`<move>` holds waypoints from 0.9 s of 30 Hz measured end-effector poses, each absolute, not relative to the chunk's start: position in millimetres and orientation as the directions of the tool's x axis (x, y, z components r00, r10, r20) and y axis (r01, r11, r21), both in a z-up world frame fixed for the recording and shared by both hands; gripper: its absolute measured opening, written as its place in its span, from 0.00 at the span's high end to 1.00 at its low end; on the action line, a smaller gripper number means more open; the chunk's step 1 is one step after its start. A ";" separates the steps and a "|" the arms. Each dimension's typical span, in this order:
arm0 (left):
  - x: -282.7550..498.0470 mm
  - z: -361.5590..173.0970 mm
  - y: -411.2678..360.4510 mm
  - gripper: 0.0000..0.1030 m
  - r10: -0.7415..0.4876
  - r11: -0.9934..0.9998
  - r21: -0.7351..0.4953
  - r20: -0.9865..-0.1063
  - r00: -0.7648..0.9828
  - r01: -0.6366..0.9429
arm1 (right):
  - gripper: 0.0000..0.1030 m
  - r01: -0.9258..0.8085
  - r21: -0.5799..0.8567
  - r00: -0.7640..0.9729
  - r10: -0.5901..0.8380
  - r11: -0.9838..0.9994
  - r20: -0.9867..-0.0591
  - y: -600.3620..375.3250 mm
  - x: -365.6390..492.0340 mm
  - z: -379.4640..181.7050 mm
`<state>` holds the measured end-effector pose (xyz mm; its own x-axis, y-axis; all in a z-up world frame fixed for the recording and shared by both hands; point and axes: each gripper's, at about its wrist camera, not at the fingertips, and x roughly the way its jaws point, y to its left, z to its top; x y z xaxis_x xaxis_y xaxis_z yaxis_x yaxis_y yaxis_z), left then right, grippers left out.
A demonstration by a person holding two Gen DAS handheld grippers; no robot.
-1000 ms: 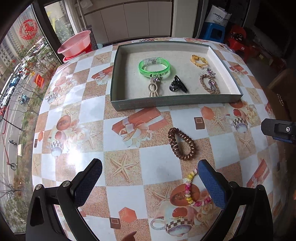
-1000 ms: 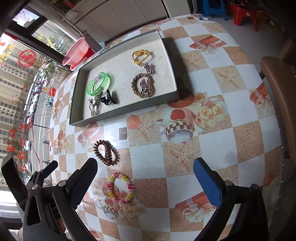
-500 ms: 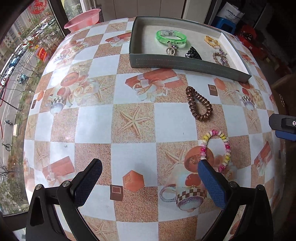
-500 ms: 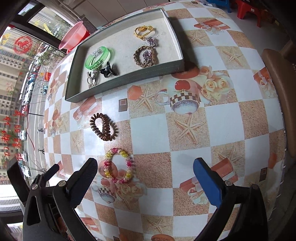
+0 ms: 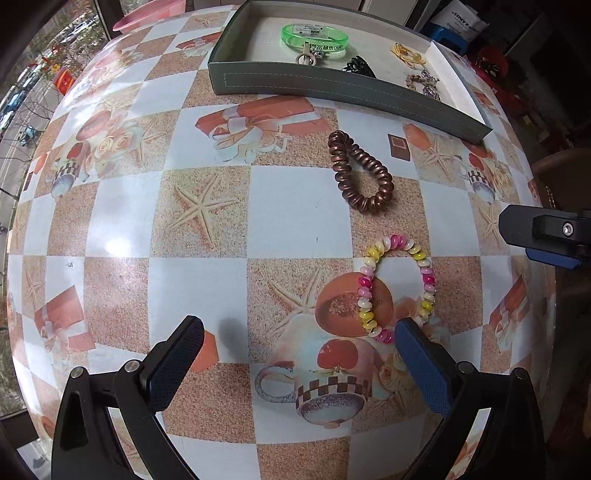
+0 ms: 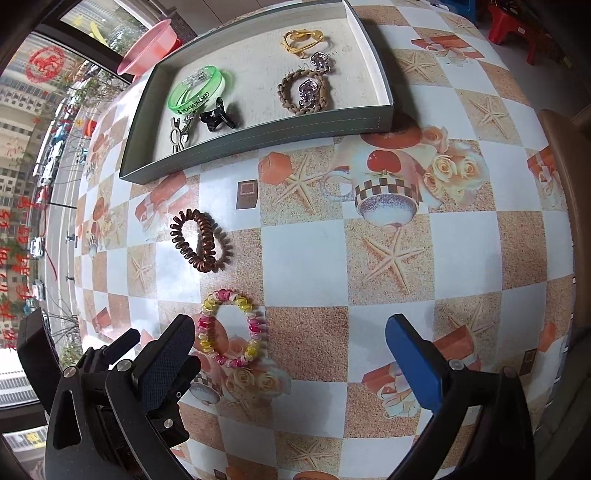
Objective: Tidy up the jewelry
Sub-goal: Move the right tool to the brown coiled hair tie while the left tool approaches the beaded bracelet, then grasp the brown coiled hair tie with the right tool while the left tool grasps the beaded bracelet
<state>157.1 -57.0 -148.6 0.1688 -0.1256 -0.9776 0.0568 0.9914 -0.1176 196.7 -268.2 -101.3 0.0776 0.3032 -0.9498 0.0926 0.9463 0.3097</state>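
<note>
A pink, yellow and white spiral bracelet (image 5: 397,288) lies on the table, also in the right wrist view (image 6: 231,328). A brown spiral hair tie (image 5: 360,171) lies beyond it, also in the right wrist view (image 6: 199,240). My left gripper (image 5: 299,363) is open and low over the table, its right finger tip beside the bracelet's near edge. My right gripper (image 6: 290,360) is open and empty, the bracelet just off its left finger. The grey tray (image 5: 332,86) holds a green bangle (image 5: 314,35), a black clip (image 5: 356,66), a yellow piece and a braided bracelet (image 6: 304,92).
The table wears a checked cloth with starfish and cup prints. A pink basin (image 6: 147,46) stands at the far left edge by the window. A brown chair (image 6: 569,192) stands off the right side. The other gripper shows at the right edge (image 5: 546,232).
My left gripper has pulled back and dropped toward the table; the bracelet now sits just ahead of its right finger. My right gripper has moved closer over the table. Both stay open.
</note>
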 end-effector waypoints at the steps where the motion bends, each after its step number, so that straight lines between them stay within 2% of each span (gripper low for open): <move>1: 159.1 -150.9 -59.9 0.00 -0.122 0.992 -0.115 -0.978 0.168 0.054 | 0.00 0.084 0.309 0.079 0.303 0.947 -0.950 -266.4 200.5 -101.2; 18: 165.0 -170.6 -69.5 0.00 -0.031 0.999 -0.039 -0.980 0.195 -0.034 | 0.02 -0.094 0.288 0.034 0.292 0.953 -0.956 -216.1 250.5 -127.6; 21: 163.3 -171.4 -69.1 0.00 -0.015 0.999 -0.024 -0.980 0.198 -0.046 | 0.06 -0.117 0.276 0.024 0.280 0.954 -0.960 -207.5 252.6 -132.9; 24: 160.1 -171.8 -62.3 0.00 -0.010 0.999 -0.019 -0.980 0.199 -0.047 | 0.21 -0.140 0.233 0.021 0.238 0.962 -0.971 -200.2 253.2 -137.4; 27: 159.5 -173.4 -63.4 0.00 0.004 0.999 -0.004 -0.980 0.197 -0.040 | 0.30 -0.168 0.181 0.041 0.190 0.969 -0.981 -194.9 253.5 -136.3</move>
